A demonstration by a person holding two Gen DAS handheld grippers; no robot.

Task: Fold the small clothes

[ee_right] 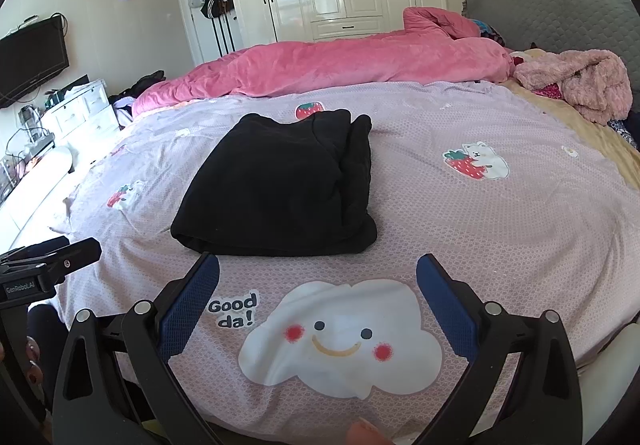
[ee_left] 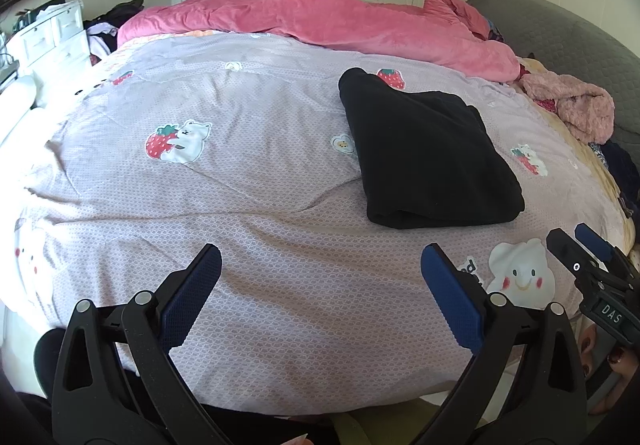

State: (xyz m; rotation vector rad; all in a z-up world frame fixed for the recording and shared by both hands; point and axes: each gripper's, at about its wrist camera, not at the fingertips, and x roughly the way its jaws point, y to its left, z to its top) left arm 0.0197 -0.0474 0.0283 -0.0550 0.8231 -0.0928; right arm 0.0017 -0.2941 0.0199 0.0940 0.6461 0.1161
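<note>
**A:** Start at the left. What are the left tongs (ee_left: 320,285) doing?

**B:** Spread wide, nothing between them, hovering over bare bed cover (ee_left: 240,205) near the bed's front edge. The folded black garment (ee_left: 428,153) lies ahead of them and off to their right, well apart from the fingertips.

**A:** And the right tongs (ee_right: 318,281)?

**B:** Also spread wide and empty, over the smiling cloud print (ee_right: 340,341). From that camera the garment (ee_right: 280,185) sits nearly straight ahead, a touch left of centre, its near folded edge just beyond the left fingertip. I'd judge the right hand the nearer one.

**A:** Which way does it run?

**B:** Its long axis runs away from the person, toward the pink blanket (ee_left: 320,21) at the far side. The near end is a thick rounded fold; the far end is looser, with a rolled flap along the right side in the right view.

**A:** How far along is it?

**B:** It looks like a compact rectangle already, so this piece seems folded or close to it.

**A:** Counts?

**B:** Two tongs, one black garment laid out. One fluffy pink garment (ee_right: 580,85) heaped at the far right by the grey headboard (ee_right: 560,13), with some darker clothes beyond it that I can't count.
</note>
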